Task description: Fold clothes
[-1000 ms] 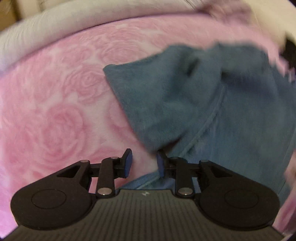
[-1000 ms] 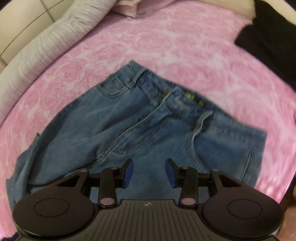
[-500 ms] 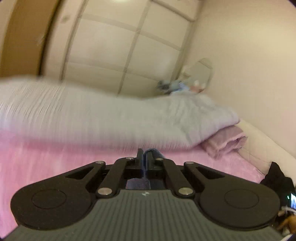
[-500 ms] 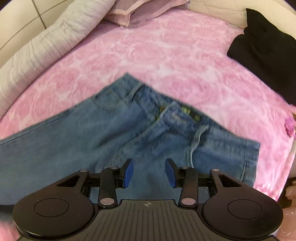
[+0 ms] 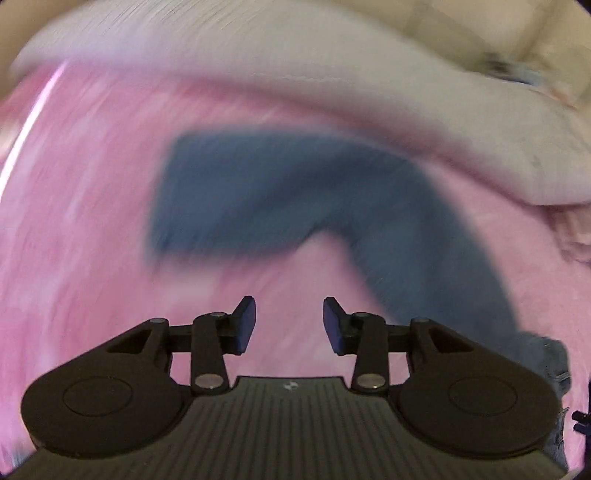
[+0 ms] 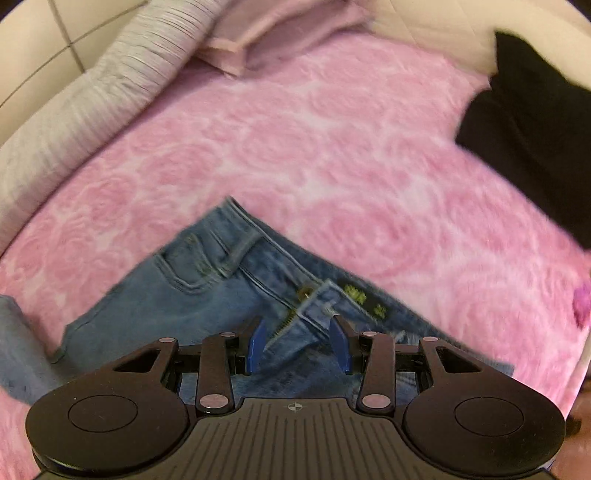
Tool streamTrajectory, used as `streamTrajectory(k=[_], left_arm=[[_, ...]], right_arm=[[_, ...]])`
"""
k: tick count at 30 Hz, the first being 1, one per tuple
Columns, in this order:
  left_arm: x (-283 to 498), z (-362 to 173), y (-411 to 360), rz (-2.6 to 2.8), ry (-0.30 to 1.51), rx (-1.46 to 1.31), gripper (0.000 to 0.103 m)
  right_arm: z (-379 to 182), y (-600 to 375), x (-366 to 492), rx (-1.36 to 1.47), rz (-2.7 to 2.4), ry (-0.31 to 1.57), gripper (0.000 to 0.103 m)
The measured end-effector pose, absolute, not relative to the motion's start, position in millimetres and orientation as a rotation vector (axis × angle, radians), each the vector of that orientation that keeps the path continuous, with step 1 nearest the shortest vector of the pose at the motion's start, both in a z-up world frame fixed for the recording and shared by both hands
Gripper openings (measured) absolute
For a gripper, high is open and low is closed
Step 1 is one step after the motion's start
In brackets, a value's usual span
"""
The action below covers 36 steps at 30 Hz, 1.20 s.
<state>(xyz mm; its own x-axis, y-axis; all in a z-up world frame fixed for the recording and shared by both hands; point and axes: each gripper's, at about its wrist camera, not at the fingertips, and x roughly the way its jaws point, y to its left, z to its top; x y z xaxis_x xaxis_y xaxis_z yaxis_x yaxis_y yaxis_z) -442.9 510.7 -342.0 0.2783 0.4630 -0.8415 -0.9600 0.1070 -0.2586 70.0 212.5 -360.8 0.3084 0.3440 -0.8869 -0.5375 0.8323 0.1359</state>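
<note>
On a pink rose-patterned bedspread [image 6: 332, 155], a pair of blue jeans [image 6: 207, 291] spread flat, waistband and open fly toward the middle of the bed. Just above the fly, right gripper [image 6: 298, 345] with blue pads spread apart, nothing between them, denim directly beneath. In the left wrist view, heavy motion blur; left gripper [image 5: 288, 325] likewise spread wide and holding nothing, over bare bedspread [image 5: 81, 229]. Ahead of it, a bent trouser leg of the jeans [image 5: 280, 192] lying on the cover, apart from the pads. Along the far edge, a rolled grey-white blanket [image 6: 92, 99]. Beside it, a folded pale pink cloth [image 6: 266, 33]. At the right, a black garment [image 6: 535, 129] on the bedspread, well apart from the jeans.
</note>
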Motion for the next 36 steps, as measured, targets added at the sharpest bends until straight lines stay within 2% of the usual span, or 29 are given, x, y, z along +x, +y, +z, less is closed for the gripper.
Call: streamTrajectory(k=[5, 10, 14, 15, 16, 17, 20, 24, 26, 28, 32, 34, 35, 36], left_arm=[[-516.4, -392.4, 496.0, 1.31, 0.559, -1.225, 0.036], [-542.2, -422.6, 538.9, 1.348, 0.145, -1.435, 0.039], [-543.8, -446.8, 585.4, 1.375, 0.016, -1.557, 0.041], [-543.2, -454.1, 595.4, 1.379, 0.006, -1.589, 0.036], [-542.4, -461.3, 603.3, 1.39, 0.02, -1.608, 0.028], [-541.3, -460.6, 609.8, 1.402, 0.049, -1.586, 0.001], [-535.5, -430.7, 634.4, 1.383, 0.181, -1.295, 0.0], [-548.5, -350.3, 659.3, 1.33, 0.213, -0.873, 0.0], [-560.7, -328.9, 665.0, 1.318, 0.273, -0.734, 0.001], [-569.0, -333.7, 666.8, 1.309, 0.422, -0.64, 0.002], [-581.3, -414.8, 652.9, 1.353, 0.816, -0.658, 0.011], [-592.2, -435.7, 636.7, 1.429, 0.808, -0.724, 0.014], [-597.1, -443.0, 628.4, 1.47, 0.796, -0.756, 0.019], [-600.4, -439.9, 619.4, 1.521, 0.757, -0.786, 0.018]], right_arm=[[-375.5, 221.3, 70.7, -0.166, 0.554, 1.174, 0.042], [-371.9, 243.8, 56.8, -0.188, 0.6, 1.159, 0.042], [-366.2, 258.6, 39.7, -0.242, 0.644, 1.123, 0.042], [-365.6, 260.7, 35.5, -0.252, 0.648, 1.116, 0.042], [-365.6, 261.3, 32.0, -0.259, 0.646, 1.112, 0.042], [-365.9, 261.1, 28.9, -0.262, 0.642, 1.113, 0.042], [-365.0, 255.7, 23.0, -0.256, 0.622, 1.118, 0.042], [-356.8, 247.5, 18.0, -0.244, 0.596, 1.104, 0.042], [-352.9, 244.7, 16.4, -0.234, 0.582, 1.098, 0.042], [-351.3, 242.9, 13.9, -0.216, 0.579, 1.097, 0.042], [-357.5, 243.8, 7.0, -0.224, 0.598, 1.116, 0.042], [-361.0, 244.2, 5.1, -0.245, 0.625, 1.124, 0.042], [-361.0, 243.5, 7.1, -0.259, 0.644, 1.121, 0.042], [-359.8, 242.5, 11.4, -0.271, 0.658, 1.113, 0.042]])
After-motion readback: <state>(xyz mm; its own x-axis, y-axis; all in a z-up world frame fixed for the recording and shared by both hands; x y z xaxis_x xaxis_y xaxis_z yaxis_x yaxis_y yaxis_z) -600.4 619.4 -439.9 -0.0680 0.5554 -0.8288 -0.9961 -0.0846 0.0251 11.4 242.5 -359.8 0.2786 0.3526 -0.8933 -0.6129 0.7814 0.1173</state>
